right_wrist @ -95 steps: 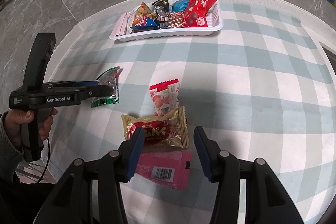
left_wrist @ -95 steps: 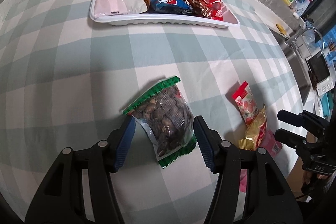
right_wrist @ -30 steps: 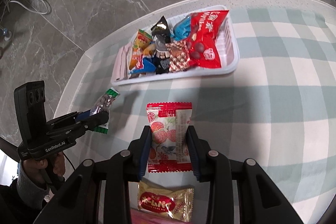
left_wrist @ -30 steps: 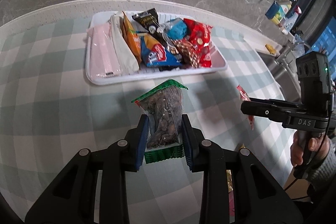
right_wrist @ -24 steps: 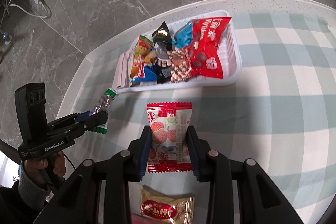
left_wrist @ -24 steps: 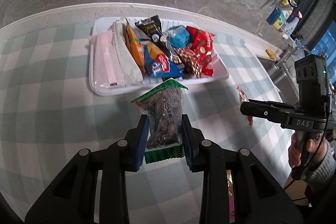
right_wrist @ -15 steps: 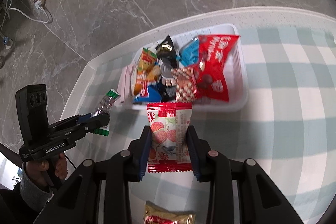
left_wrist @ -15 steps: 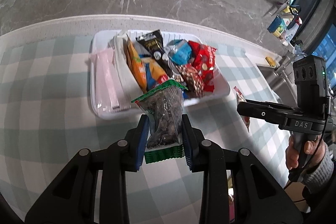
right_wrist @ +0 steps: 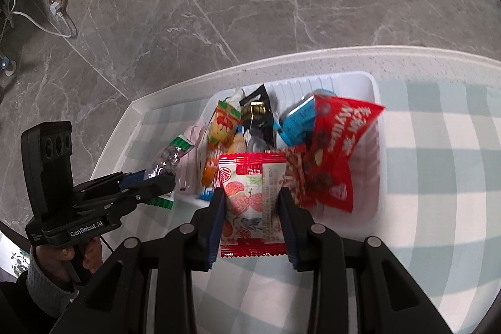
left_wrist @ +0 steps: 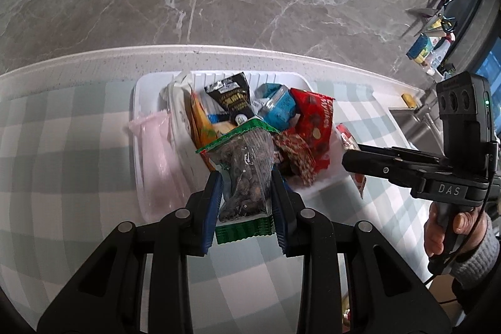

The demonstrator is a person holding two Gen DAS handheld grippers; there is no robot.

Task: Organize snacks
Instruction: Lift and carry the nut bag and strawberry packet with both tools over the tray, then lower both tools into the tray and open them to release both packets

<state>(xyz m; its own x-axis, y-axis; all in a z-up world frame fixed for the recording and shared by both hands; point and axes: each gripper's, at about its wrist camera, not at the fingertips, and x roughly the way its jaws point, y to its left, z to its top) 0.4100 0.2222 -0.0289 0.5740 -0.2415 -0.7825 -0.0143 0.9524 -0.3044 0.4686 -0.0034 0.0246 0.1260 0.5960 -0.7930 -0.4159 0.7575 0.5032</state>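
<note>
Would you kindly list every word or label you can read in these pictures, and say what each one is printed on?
"DAS": side of the right claw.
"GenRobot.AI": side of the left claw.
Red chocolate bag: large white lettering, too blurred to read surely.
Lychee packet, black packet, blue packet: print too small.

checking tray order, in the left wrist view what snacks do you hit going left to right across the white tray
pink packet → cream packet → orange packet → black packet → blue packet → red packet, all in the white tray
</note>
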